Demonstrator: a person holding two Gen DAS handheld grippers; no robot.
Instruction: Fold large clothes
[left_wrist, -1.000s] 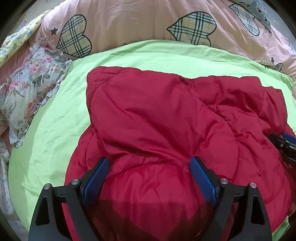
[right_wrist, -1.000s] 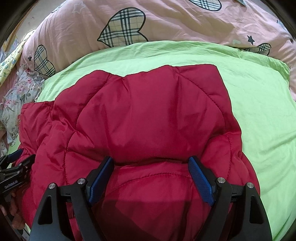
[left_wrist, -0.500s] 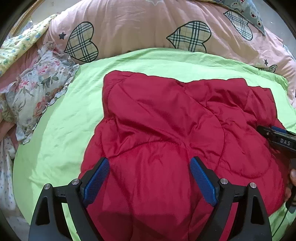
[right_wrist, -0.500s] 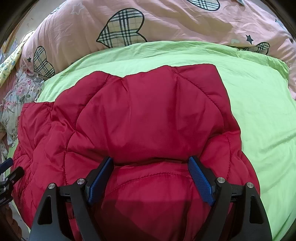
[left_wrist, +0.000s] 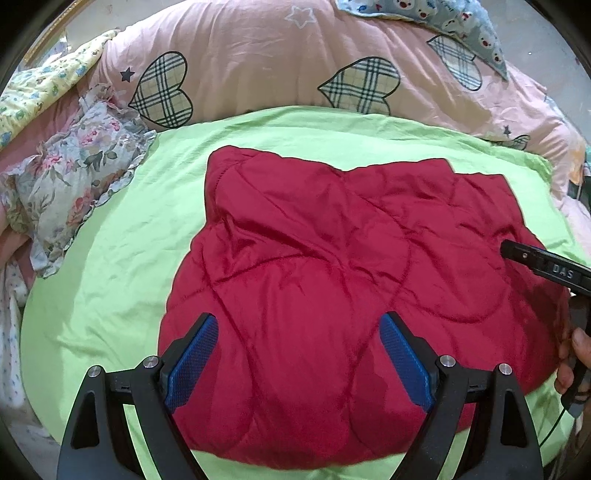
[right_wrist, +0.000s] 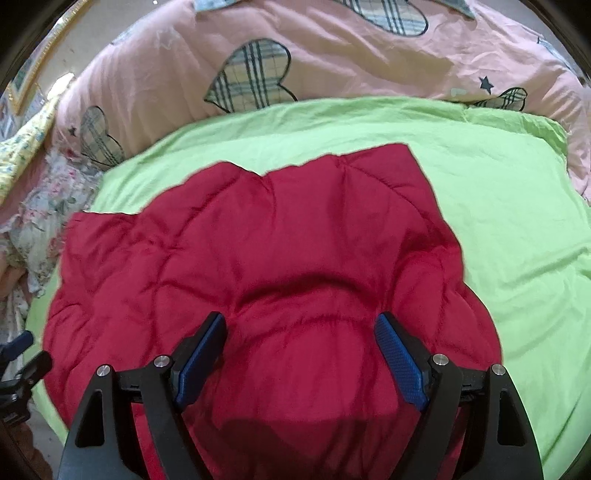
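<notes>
Black hand-held gripper (left_wrist: 297, 356), blue textured pads (left_wrist: 192, 363), seemingly silver screws.

Green sheet (left_wrist: 122, 258) on the bed — pink duvet (left_wrist: 258, 66) (plaid hearts) behind, floral pillow (left_wrist: 70, 181) beside

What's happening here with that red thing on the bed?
A person is folding a red quilted jacket spread on a green sheet, using a hand-held gripper in each hand. The left gripper and the right gripper both hang above the jacket with their jaws wide apart, gripping nothing. The jacket lies in a bunched, roughly folded heap. A pink duvet with plaid hearts lies behind it, and a floral pillow sits off to one side.
</notes>
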